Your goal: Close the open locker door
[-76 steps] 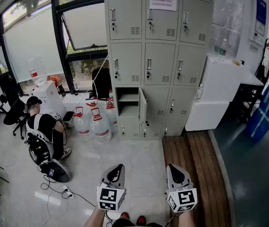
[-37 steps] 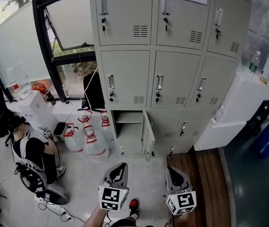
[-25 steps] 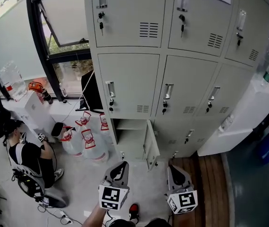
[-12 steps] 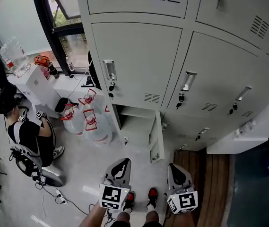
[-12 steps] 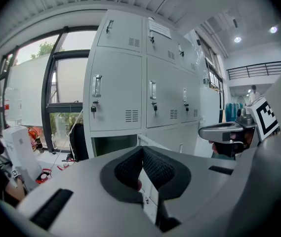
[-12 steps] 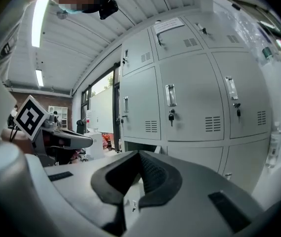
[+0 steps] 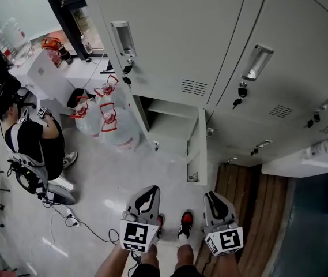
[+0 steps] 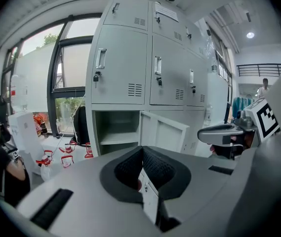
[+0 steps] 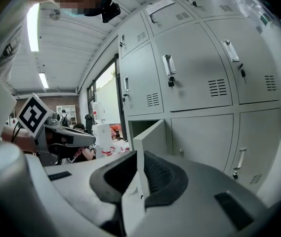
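Observation:
The grey locker bank fills the head view. One low compartment (image 7: 166,123) stands open, its door (image 7: 197,149) swung out toward me, edge-on. Both grippers hang near the bottom of that view, short of the door and not touching it. My left gripper (image 7: 147,196) is shut and empty; from its own view (image 8: 142,154) the open door (image 8: 165,132) lies straight ahead. My right gripper (image 7: 212,199) holds nothing, and its jaws (image 9: 139,162) look closed but are just starting to part. The door (image 9: 152,135) stands right behind its tips.
Several water jugs with red handles (image 7: 109,117) stand left of the open compartment. A person sits on the floor at the left (image 7: 34,140), with cables (image 7: 89,229) trailing nearby. A wooden floor strip (image 7: 256,212) runs along the right. My shoes (image 7: 184,224) show between the grippers.
I have walked up to the lockers: the bank and the open door have grown much larger and nearer. Both grippers keep their place at the bottom of the head view.

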`<state>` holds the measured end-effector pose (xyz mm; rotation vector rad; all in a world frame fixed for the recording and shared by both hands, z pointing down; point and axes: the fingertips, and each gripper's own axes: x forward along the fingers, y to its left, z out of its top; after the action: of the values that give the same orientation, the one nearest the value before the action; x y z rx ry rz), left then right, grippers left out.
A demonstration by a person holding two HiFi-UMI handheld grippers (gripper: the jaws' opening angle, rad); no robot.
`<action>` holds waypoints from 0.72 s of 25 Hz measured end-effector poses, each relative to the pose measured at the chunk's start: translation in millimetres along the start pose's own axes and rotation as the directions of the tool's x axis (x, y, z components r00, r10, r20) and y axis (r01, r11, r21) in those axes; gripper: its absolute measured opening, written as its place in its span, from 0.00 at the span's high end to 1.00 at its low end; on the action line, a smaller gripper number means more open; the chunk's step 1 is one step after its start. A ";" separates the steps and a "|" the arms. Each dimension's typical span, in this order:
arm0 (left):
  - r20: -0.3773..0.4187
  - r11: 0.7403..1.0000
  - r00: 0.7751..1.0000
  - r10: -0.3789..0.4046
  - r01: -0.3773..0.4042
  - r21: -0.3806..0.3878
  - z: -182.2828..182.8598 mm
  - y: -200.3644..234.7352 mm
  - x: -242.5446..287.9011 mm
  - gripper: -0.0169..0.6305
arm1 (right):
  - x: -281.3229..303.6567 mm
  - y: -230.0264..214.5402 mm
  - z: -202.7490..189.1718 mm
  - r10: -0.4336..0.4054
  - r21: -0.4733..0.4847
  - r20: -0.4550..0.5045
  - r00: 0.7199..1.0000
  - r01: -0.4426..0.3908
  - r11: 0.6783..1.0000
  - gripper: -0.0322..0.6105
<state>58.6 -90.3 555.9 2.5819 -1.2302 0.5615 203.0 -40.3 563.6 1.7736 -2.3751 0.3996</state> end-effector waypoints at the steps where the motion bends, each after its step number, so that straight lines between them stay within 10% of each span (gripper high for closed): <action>1: -0.004 1.000 1.000 0.003 -0.003 -0.003 -3.6 0.8 0.2 0.94 | 3.5 1.1 -2.8 0.014 0.003 0.000 1.000 -0.014 1.000 0.87; 6: -0.014 0.999 1.000 0.028 -0.028 -0.017 -13.9 7.5 -1.4 0.94 | 21.1 -2.2 -14.6 0.062 0.023 0.005 0.998 -0.062 0.998 0.58; 18: -0.018 0.997 0.998 0.063 -0.064 -0.041 -22.8 22.5 4.3 0.94 | 44.5 -8.5 -9.4 0.065 -0.036 0.012 0.998 -0.065 0.997 0.65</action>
<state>38.0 -99.1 579.2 2.5072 -1.3082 0.5625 198.0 -80.5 586.0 1.6931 -2.4385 0.3522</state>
